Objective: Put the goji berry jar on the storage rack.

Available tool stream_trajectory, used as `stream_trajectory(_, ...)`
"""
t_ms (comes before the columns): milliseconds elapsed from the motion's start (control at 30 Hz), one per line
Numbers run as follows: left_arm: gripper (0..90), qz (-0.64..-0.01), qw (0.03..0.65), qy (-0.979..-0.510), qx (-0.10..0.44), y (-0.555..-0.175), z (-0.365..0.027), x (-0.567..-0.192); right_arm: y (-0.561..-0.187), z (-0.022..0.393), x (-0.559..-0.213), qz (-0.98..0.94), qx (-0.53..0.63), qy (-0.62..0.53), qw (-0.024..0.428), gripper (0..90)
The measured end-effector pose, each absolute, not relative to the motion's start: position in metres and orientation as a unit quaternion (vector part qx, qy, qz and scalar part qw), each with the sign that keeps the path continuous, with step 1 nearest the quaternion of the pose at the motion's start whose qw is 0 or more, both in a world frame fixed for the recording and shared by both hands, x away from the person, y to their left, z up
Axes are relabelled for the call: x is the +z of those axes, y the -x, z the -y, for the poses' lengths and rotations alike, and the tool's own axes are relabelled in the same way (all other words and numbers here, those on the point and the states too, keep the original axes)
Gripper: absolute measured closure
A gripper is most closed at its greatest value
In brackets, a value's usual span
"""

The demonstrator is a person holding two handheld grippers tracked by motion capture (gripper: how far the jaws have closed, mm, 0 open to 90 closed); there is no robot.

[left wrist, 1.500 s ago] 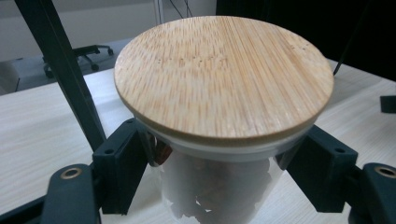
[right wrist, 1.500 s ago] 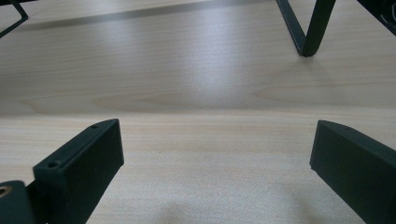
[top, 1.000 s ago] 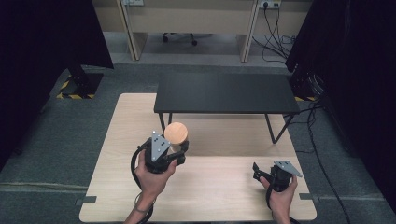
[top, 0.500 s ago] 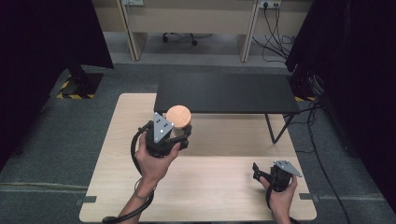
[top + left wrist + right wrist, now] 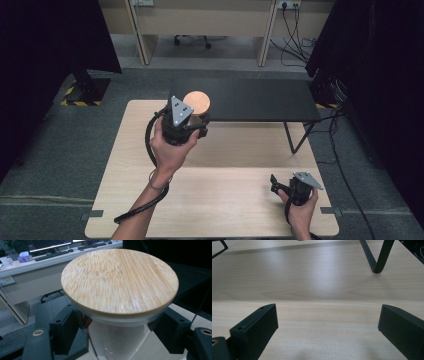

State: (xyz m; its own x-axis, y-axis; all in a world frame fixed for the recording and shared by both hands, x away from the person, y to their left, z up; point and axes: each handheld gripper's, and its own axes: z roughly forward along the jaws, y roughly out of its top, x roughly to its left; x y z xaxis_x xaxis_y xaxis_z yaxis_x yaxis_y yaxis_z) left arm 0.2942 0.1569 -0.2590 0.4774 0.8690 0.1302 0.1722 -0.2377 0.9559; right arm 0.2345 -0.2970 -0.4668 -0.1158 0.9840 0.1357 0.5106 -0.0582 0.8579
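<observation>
Two tongs: left tongs (image 5: 117, 332) clamped on bamboo-lidded jar (image 5: 120, 290) (raised off table (image 5: 225, 200)), right tongs (image 5: 328, 332) agape.

Showing dim, with black curtains (image 5: 45, 35) swallowing both sides of the high view and light falling evenly from above onto the pale table (image 5: 220, 200). Casting a soft shadow under the dark shelf (image 5: 250, 100). Glinting faintly on the wooden lid (image 5: 120, 282) in the left gripper view, with the desks behind going soft. Blurring the near jaws in the right gripper view, a broad sheen spreading across the tabletop.
</observation>
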Motion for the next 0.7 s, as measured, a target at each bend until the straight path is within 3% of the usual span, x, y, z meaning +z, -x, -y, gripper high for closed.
stream_trajectory(700, 25.6, -0.393, 0.466, -0.704, 0.365, -0.349, -0.140, -0.244, -0.235, 0.298, -0.467, -0.623, 0.413, -0.600, 0.286, 2.8)
